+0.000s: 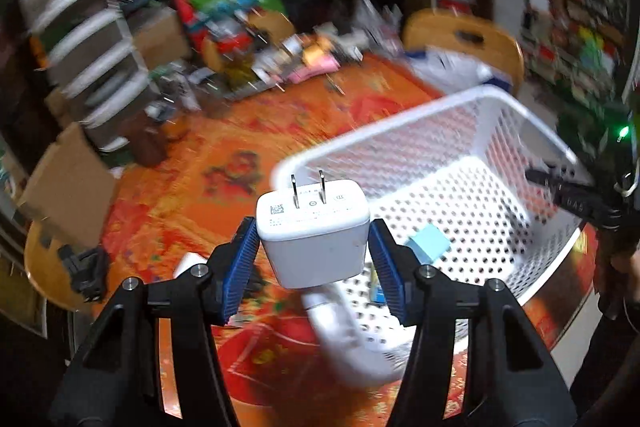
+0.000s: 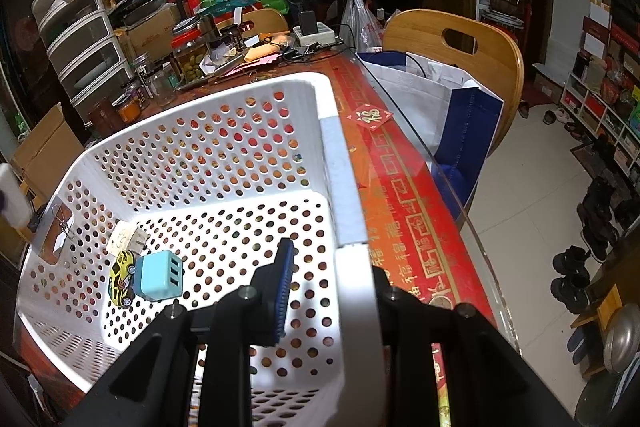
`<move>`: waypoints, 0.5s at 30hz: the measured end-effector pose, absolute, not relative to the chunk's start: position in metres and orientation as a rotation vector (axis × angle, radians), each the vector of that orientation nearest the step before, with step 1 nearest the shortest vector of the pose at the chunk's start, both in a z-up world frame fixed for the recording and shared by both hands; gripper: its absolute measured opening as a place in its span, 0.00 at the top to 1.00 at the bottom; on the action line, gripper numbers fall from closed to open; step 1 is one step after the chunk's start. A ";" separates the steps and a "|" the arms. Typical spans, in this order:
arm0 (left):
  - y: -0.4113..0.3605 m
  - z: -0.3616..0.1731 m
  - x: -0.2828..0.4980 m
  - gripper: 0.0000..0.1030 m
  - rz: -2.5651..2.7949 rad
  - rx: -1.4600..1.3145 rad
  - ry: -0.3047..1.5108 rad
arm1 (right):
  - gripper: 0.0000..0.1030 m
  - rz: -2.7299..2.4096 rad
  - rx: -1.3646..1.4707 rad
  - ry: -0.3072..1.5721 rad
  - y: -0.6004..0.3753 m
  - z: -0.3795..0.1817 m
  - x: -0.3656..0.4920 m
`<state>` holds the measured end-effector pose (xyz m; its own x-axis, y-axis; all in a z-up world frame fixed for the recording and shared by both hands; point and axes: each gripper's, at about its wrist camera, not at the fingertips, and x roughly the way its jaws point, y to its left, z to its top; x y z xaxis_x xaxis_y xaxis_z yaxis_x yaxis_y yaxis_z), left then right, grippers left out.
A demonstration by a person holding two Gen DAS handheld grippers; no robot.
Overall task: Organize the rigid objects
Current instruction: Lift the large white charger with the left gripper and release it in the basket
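White plastic fills the left gripper (image 1: 313, 251): its blue pads (image 1: 245, 259) pinch a white charger plug (image 1: 314, 231) at the sides, prongs pointing up and away, long axis roughly upright. The perforated white basket (image 1: 472, 99) lies just right of and beyond the plug, its near-left rim already under it, so the drop likely needs only a short carry rightward over the opening. The right gripper (image 2: 332, 291) straddles the basket's right wall, one finger inside, one outside, apparently clamped to steady it. Inside, near-left, sit a light-blue USB charger (image 2: 158, 277), a yellow toy car (image 2: 121, 277) and a cream plug (image 2: 128, 235).
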<state>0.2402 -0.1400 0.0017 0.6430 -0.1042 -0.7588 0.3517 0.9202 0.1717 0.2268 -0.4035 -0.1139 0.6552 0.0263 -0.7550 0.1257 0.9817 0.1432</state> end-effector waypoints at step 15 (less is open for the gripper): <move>-0.229 -0.095 0.303 0.48 -0.234 0.649 1.158 | 0.75 -0.045 0.200 0.856 -0.405 -0.114 0.227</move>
